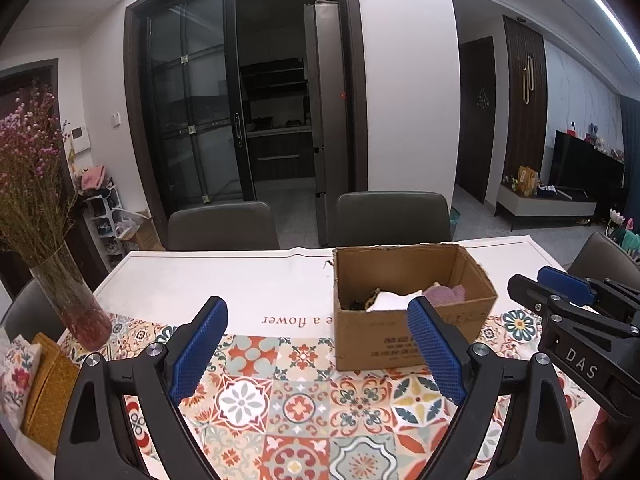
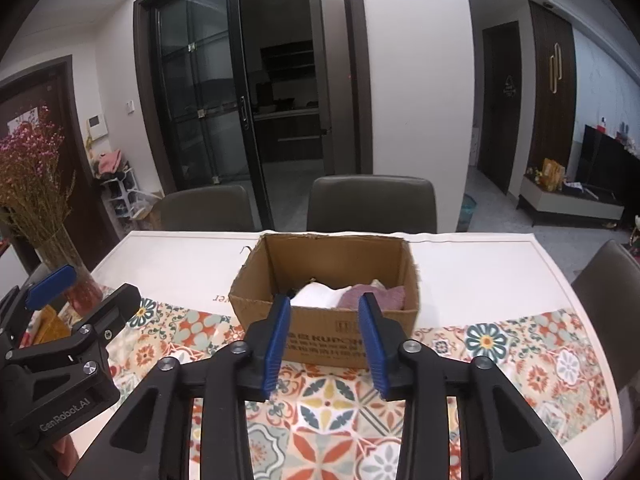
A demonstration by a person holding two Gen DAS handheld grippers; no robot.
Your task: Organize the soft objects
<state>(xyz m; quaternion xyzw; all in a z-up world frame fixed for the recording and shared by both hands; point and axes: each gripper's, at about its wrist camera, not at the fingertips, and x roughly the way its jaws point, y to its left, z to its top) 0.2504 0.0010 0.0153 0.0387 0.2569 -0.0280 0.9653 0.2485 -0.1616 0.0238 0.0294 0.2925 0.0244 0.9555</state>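
Sitting beyond right hand-held gripper [image 2: 324, 312], boxed cloths [image 2: 320, 295]

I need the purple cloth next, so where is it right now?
The purple cloth lies inside the cardboard box at its right end, beside the white cloth, straight ahead of the right tongs in the right wrist view.
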